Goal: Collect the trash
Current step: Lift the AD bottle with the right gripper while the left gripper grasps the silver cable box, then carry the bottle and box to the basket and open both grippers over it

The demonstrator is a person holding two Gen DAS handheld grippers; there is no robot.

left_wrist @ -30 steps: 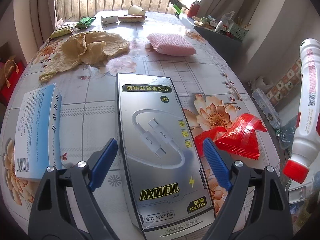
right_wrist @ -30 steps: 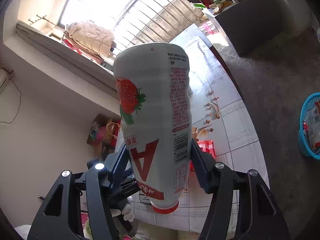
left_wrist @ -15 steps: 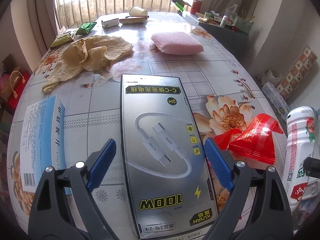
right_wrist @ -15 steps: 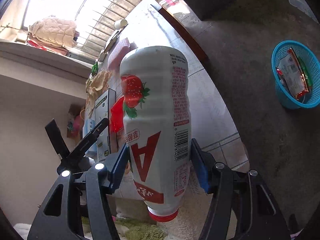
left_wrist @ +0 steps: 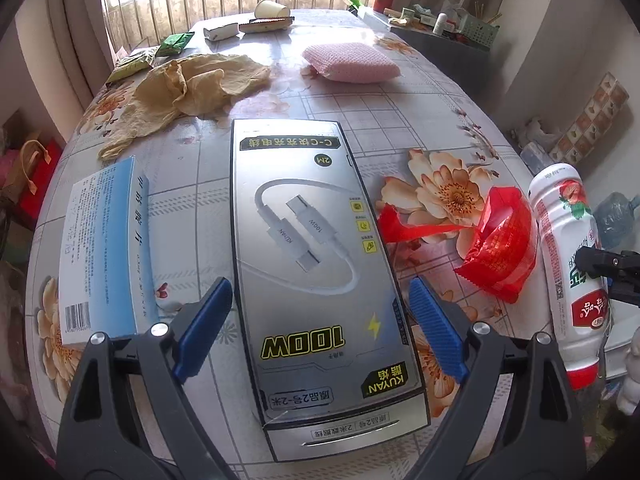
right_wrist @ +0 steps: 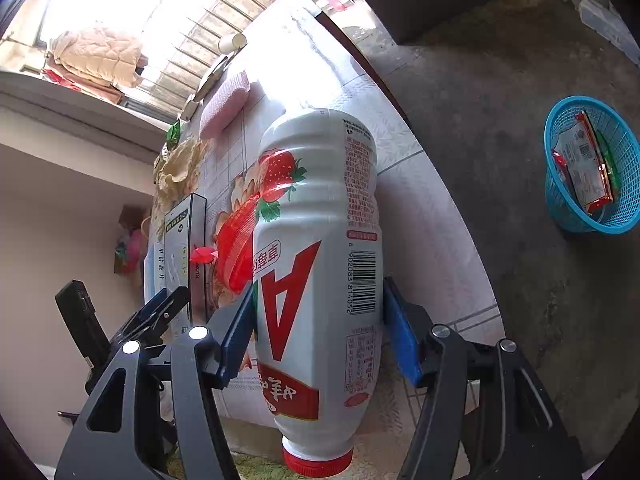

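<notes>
My left gripper (left_wrist: 320,320) is shut on a long silver cable box (left_wrist: 316,264) and holds it over the flowered table (left_wrist: 400,112). My right gripper (right_wrist: 320,336) is shut on a white strawberry drink bottle (right_wrist: 320,260), cap end toward the camera. The bottle also shows in the left wrist view (left_wrist: 568,264) beyond the table's right edge. A red wrapper (left_wrist: 500,240) lies on the table between box and bottle. A blue trash basket (right_wrist: 592,172) with wrappers inside stands on the floor at the right.
A blue-white carton (left_wrist: 104,248) lies at the left. Crumpled yellow paper (left_wrist: 192,88), a pink sponge (left_wrist: 348,64), green packets (left_wrist: 172,42) and a paper cup (left_wrist: 270,9) lie farther back. A cluttered side counter (left_wrist: 448,28) stands at the right.
My right gripper has swung the bottle down beside the table's right edge, and the basket now shows higher and closer. The left gripper has lifted the cable box slightly.
</notes>
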